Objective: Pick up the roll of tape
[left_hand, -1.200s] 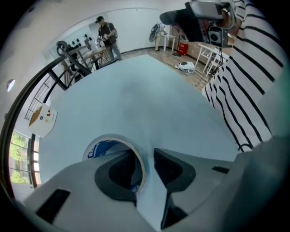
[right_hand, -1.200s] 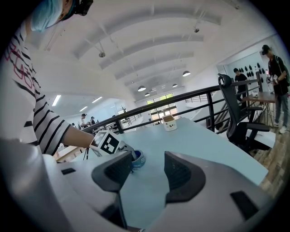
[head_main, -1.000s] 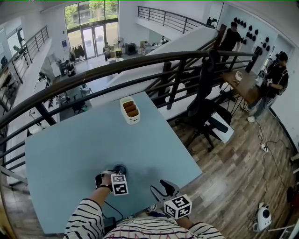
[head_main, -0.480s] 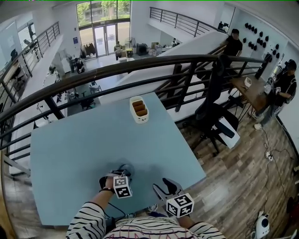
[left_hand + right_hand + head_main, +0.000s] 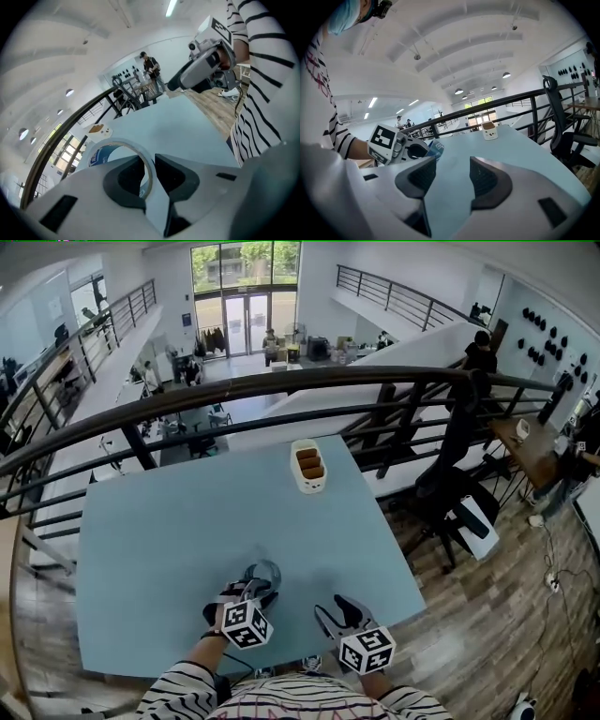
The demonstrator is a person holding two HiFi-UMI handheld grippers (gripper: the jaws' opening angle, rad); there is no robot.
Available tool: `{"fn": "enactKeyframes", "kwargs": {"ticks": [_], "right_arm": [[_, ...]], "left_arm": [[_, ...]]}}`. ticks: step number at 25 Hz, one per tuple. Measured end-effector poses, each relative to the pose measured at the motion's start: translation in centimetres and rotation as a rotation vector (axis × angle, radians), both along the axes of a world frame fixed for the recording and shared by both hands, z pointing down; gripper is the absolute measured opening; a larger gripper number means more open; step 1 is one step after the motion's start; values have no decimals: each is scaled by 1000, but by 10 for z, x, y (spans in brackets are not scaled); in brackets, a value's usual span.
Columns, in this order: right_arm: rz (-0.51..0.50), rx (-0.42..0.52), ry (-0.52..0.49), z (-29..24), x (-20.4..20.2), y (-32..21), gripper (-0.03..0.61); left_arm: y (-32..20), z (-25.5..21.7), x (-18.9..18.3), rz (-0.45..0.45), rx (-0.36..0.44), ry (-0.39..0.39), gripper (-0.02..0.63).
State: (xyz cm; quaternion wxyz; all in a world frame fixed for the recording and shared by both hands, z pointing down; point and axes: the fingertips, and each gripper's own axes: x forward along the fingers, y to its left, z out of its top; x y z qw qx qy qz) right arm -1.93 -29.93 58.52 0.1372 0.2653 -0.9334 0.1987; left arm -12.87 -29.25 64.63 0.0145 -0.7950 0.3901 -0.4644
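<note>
While left gripper (image 5: 150, 174) clamps roll of tape (image 5: 101, 154) (lower rim hidden), right gripper (image 5: 452, 177) jaws wide, empty.

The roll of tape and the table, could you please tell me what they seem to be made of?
Roll of tape: a thin whitish, dull outer band, likely paper or plastic film, on a blue printed core, probably cardboard. Table: smooth, pale blue, even matte top with no grain; likely laminate or painted board.
</note>
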Motion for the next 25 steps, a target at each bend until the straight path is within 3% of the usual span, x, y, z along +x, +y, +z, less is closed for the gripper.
{"fn": "enactKeyframes", "kwargs": {"ticks": [4, 14, 20, 25], "right_arm": [[-24, 28, -19, -12, -14, -3, 221], [-89, 88, -71, -38, -50, -8, 192], [-98, 135, -89, -50, -62, -12, 91], [-101, 150, -89, -57, -66, -12, 55]], "left_arm": [[9, -38, -17, -109, 90, 98, 86], [33, -101, -56, -282, 289, 178, 86], [49, -109, -65, -348, 338, 259, 86], [60, -111, -64, -376, 336, 304, 86]]}}
